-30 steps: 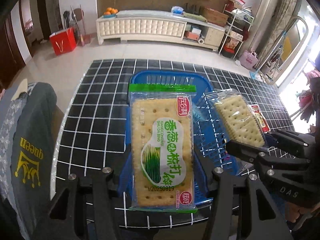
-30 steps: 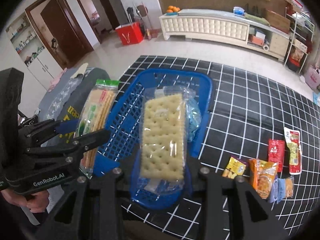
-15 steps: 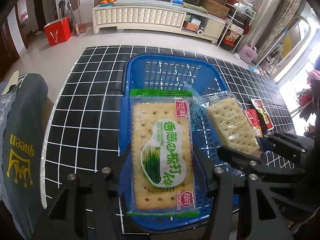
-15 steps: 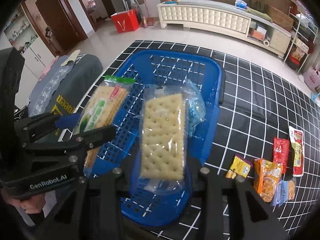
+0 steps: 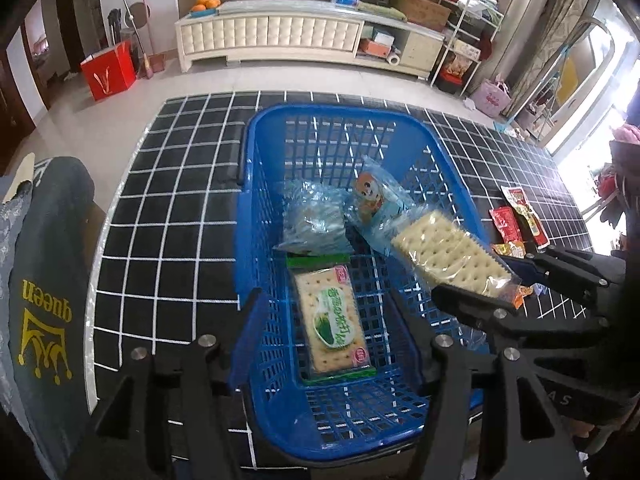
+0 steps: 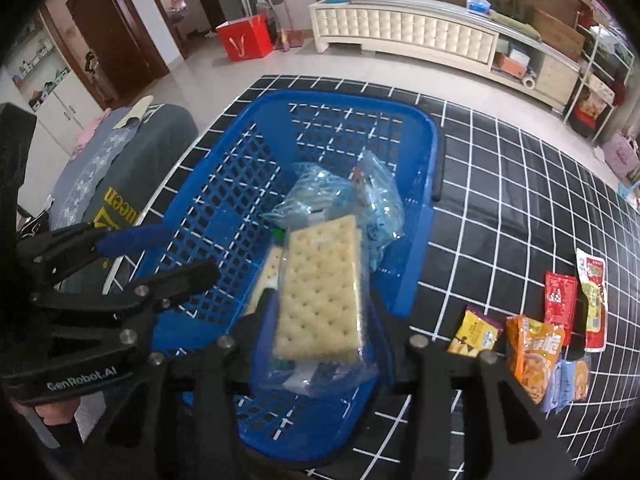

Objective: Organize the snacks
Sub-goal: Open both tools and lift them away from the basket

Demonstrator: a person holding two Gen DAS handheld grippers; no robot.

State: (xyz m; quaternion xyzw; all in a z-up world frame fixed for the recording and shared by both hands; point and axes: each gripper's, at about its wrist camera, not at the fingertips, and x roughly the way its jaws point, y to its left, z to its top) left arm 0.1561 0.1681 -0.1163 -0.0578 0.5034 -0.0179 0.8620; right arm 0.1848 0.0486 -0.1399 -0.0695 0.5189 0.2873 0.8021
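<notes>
Left gripper (image 5: 328, 332) released; right gripper (image 6: 320, 336) grasps clear crackers (image 6: 320, 292), hiding most of green pack (image 5: 330, 316) at basket's (image 5: 256, 208) 6 o'clock.

Gridded black table (image 5: 168, 216) (blue basket (image 5: 444, 152), loose snacks (image 6: 536, 344)).

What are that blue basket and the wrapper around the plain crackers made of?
The blue lattice basket looks like moulded plastic: uniform glossy colour, grid of cut-out holes, smooth rounded rim. The clear wrapper on the plain cracker pack, held in the right gripper, seems thin plastic film: see-through, crinkled, with glints.
</notes>
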